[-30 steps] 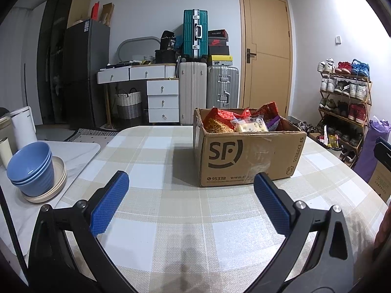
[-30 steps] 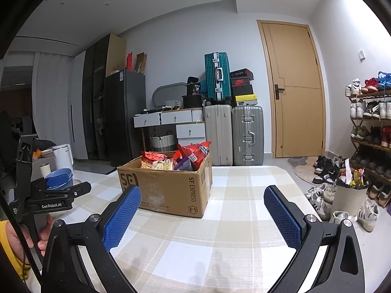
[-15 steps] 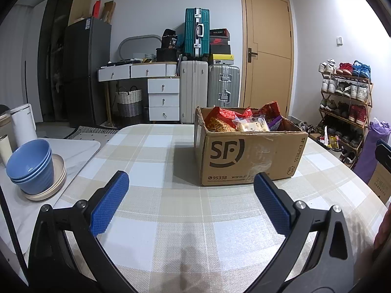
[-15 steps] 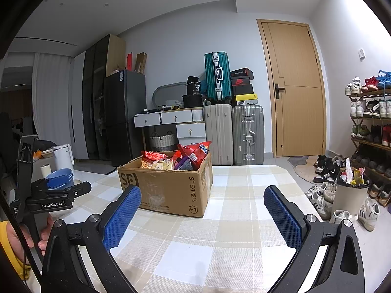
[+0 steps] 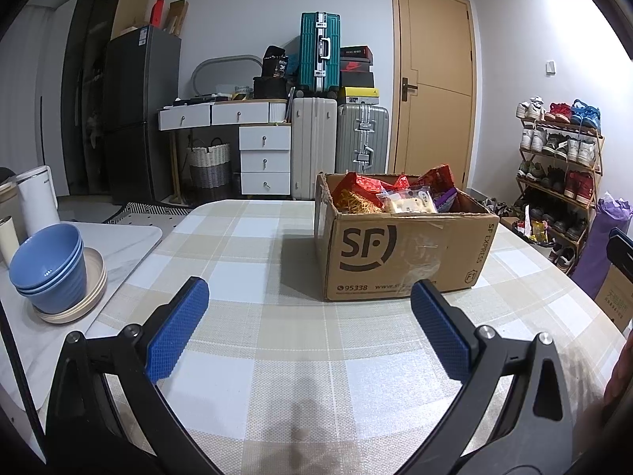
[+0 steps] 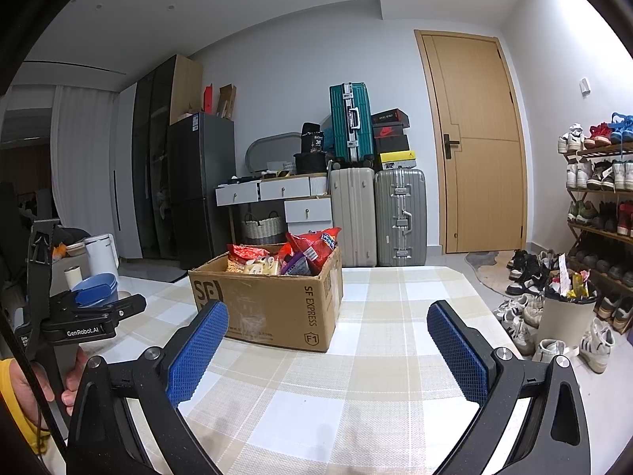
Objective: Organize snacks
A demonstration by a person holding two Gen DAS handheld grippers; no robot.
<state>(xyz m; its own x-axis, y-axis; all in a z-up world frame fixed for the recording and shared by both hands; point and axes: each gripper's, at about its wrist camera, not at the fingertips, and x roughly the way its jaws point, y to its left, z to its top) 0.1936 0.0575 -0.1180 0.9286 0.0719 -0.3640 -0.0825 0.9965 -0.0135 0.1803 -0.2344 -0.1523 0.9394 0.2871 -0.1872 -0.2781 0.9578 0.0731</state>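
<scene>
A brown cardboard box [image 5: 403, 253] printed "SF" stands on the checked tablecloth [image 5: 277, 340], filled with snack packets [image 5: 389, 196]: red bags, a clear pack of pale pieces, a purple pack. My left gripper [image 5: 308, 304] hangs open in front of the box, short of it, nothing between its blue pads. In the right wrist view the same box [image 6: 273, 304] sits ahead to the left with its snacks [image 6: 289, 257]. My right gripper [image 6: 327, 328] is open and empty, to the right of the box. The left gripper [image 6: 107, 297] shows at the far left, held by a hand.
Stacked blue bowls [image 5: 49, 269] on a beige plate rest on a white side surface at left, near a white kettle [image 5: 35, 198]. A shoe rack [image 5: 558, 166] and a filled bin [image 6: 565, 308] stand beyond the table's right edge. Suitcases [image 5: 340, 150] and drawers line the back wall.
The left wrist view has shifted very slightly, the box sitting a touch higher and left. Both grippers stay open and empty; the right view is unchanged.
</scene>
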